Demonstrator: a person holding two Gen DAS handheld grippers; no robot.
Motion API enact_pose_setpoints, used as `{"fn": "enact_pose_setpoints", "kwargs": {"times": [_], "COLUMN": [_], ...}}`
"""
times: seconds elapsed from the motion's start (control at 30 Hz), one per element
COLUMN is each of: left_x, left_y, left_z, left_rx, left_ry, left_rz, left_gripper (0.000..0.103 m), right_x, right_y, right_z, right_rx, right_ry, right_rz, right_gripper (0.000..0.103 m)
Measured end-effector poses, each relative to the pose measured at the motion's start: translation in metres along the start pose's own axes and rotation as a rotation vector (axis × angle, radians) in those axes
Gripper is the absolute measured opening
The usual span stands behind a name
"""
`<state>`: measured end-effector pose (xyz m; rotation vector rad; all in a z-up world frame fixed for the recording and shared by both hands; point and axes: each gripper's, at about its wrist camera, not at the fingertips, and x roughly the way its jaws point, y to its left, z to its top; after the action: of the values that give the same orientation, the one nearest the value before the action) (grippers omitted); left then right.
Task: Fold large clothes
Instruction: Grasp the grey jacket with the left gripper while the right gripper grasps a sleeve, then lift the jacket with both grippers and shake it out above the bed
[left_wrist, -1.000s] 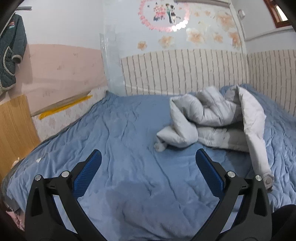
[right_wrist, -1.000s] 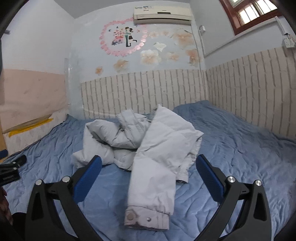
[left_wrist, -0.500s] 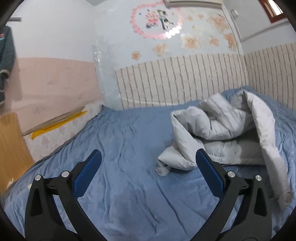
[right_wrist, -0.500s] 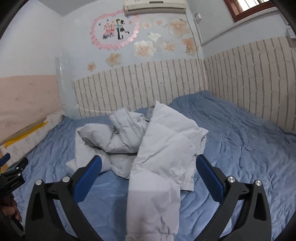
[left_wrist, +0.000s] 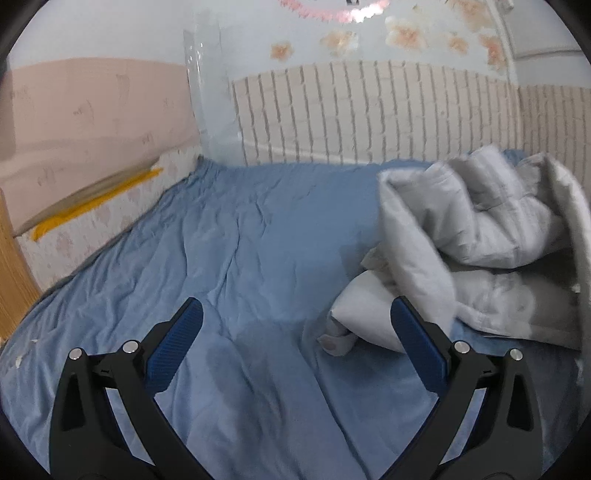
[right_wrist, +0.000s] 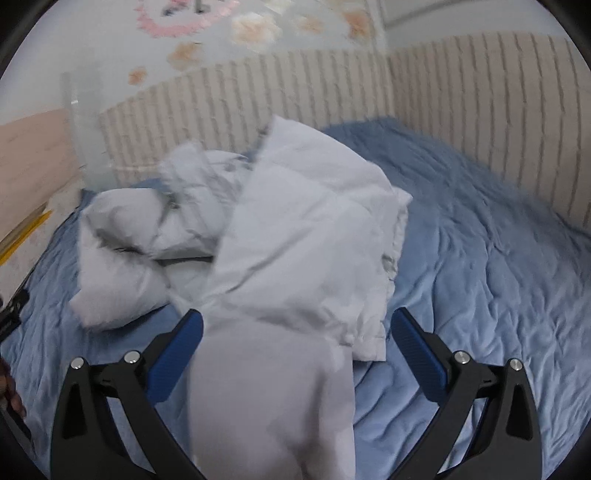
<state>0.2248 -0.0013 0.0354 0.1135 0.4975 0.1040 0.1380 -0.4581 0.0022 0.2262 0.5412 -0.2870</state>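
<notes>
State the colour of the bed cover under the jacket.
Blue: the wrinkled quilted bed cover is plain blue, clearest in the right wrist view.

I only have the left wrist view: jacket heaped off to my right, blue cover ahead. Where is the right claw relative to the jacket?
Observer: The right claw is open, with the jacket's sleeve running between its fingers.
Operator: Is the cuff visible there?
Observer: No, the sleeve runs out of the bottom of the frame.
Operator: What's right of the jacket?
Observer: Bare blue quilt up to a brick-pattern wall.
</notes>
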Motion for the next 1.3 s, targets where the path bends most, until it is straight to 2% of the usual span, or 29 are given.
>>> {"fn": "enact_pose_setpoints", "kwargs": {"times": [0.17, 0.27, 0.33, 0.4, 0.47, 0.53, 0.57, 0.6, 0.67, 0.7, 0.73, 0.8, 0.87, 0.9, 0.97, 1.07, 1.23, 1.3], "left_x": [0.061, 0.083, 0.096, 0.109, 0.115, 0.119, 0.121, 0.125, 0.136, 0.140, 0.141, 0.148, 0.150, 0.149, 0.145, 0.136, 0.105, 0.071], "left_y": [-0.017, -0.025, -0.032, -0.038, -0.039, -0.039, -0.039, -0.038, -0.030, -0.028, -0.028, -0.036, -0.038, -0.037, -0.036, -0.039, -0.026, -0.007], "left_z": [-0.006, -0.009, -0.011, -0.014, -0.020, -0.029, -0.033, -0.037, -0.035, -0.033, -0.031, -0.030, -0.028, -0.025, -0.022, -0.015, 0.004, 0.013], "left_rx": [-0.019, -0.067, -0.112, -0.168, -0.226, -0.242, -0.236, -0.241, -0.285, -0.298, -0.289, -0.230, -0.220, -0.213, -0.203, -0.192, -0.180, -0.189], "left_ry": [0.116, 0.162, 0.183, 0.197, 0.171, 0.128, 0.122, 0.128, 0.147, 0.137, 0.128, 0.123, 0.129, 0.127, 0.127, 0.132, 0.094, 0.056], "left_rz": [0.022, 0.059, 0.079, 0.058, -0.002, -0.060, -0.069, -0.091, -0.151, -0.184, -0.191, -0.175, -0.183, -0.187, -0.205, -0.225, -0.228, -0.213], "left_gripper": [0.100, 0.100, 0.100, 0.100, 0.100, 0.100, 0.100, 0.099, 0.082, 0.078, 0.069, 0.059, 0.043, 0.039, 0.025, 0.017, 0.013, 0.012], "right_x": [0.046, 0.079, 0.091, 0.101, 0.110, 0.120, 0.121, 0.119, 0.117, 0.117, 0.119, 0.122, 0.119, 0.115, 0.108, 0.099, 0.054, 0.038], "right_y": [0.009, 0.007, 0.008, 0.011, 0.021, 0.025, 0.026, 0.026, 0.028, 0.027, 0.027, 0.028, 0.028, 0.027, 0.023, 0.007, -0.001, 0.000], "right_z": [0.028, 0.040, 0.041, 0.035, 0.015, 0.005, 0.007, 0.011, 0.022, 0.024, 0.024, 0.021, 0.020, 0.020, 0.020, 0.020, 0.025, 0.032], "right_rx": [0.006, 0.022, 0.003, -0.037, -0.115, -0.127, -0.115, -0.113, -0.112, -0.100, -0.092, -0.090, -0.090, -0.086, -0.059, -0.032, -0.002, -0.025], "right_ry": [0.029, 0.077, 0.079, 0.077, 0.073, 0.131, 0.142, 0.128, 0.096, 0.091, 0.090, 0.091, 0.085, 0.078, 0.057, 0.032, -0.048, -0.060], "right_rz": [-0.099, -0.085, -0.091, -0.107, -0.126, -0.090, -0.067, -0.058, -0.052, -0.043, -0.038, -0.032, -0.020, -0.014, 0.000, 0.017, 0.023, 0.052], "right_gripper": [0.101, 0.101, 0.101, 0.101, 0.101, 0.093, 0.085, 0.073, 0.054, 0.049, 0.048, 0.044, 0.037, 0.033, 0.028, 0.021, 0.016, 0.015]}}
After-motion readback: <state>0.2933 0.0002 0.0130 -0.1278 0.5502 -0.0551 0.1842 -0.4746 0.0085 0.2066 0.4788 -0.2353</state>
